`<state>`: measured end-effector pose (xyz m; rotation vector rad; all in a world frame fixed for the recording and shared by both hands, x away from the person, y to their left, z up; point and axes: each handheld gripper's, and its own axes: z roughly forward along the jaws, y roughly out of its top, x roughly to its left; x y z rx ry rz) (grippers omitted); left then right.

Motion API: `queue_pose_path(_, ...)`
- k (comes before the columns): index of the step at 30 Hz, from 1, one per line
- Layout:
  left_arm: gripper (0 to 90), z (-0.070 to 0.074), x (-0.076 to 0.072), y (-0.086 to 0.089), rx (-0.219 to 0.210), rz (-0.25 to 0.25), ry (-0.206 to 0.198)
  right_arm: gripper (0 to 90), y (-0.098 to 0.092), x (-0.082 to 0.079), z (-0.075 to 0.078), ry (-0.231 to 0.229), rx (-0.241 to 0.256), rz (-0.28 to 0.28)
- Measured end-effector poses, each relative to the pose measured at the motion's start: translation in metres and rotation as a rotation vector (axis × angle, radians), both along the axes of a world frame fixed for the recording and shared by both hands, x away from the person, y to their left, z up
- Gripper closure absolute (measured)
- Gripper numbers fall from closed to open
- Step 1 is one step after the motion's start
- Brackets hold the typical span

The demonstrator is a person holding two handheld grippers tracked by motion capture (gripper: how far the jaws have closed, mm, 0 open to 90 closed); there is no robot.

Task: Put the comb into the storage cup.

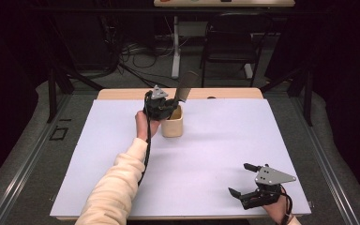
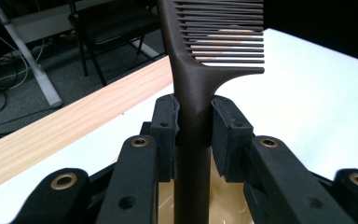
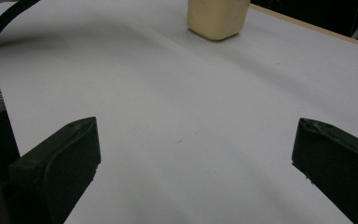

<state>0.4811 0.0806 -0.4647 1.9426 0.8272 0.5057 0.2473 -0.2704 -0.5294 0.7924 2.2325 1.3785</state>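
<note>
Two grippers are at work, and the risk sits with the left one. The left gripper (image 1: 168, 106) has its fingers (image 2: 165, 122) clamped on the handle of a dark comb (image 2: 200, 88), which stands nearly upright with its teeth uppermost and its lower end down inside the cream cup (image 1: 172, 123). The cup stands on the white worktop (image 1: 215, 145) toward the far edge, just beside the person's left hand (image 1: 145, 124).

The grip looks narrow: the pads meet the handle just below the teeth, on a smooth tapering stem. If the clamp eases or the hand twists, I judge the comb could pivot between the pads and swing sideways, or slide down through them. With the tall toothed end above the hold, a tilt would worsen quickly.

The cup itself is the second hazard. It looks light and nothing holds it. Any sideways push from the comb's lower end against the inner wall, or a nudge from the gripper body at the rim, could tip it or skid it across the smooth sheet, perhaps toward the wooden edge behind.

The right gripper (image 1: 248, 180) rests low at the near right corner, fingers (image 3: 58, 161) spread wide and holding nothing, well apart from the cup, so it could not steady the cup in time.
</note>
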Motion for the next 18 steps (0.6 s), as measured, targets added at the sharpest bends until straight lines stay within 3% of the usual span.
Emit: queue_pose_path(18,71.9,-0.0042,0.0037,0.0003,0.033,-0.015,0.059,0.5,-0.0002,0.0003,-0.0001,0.006,0.002,0.001)
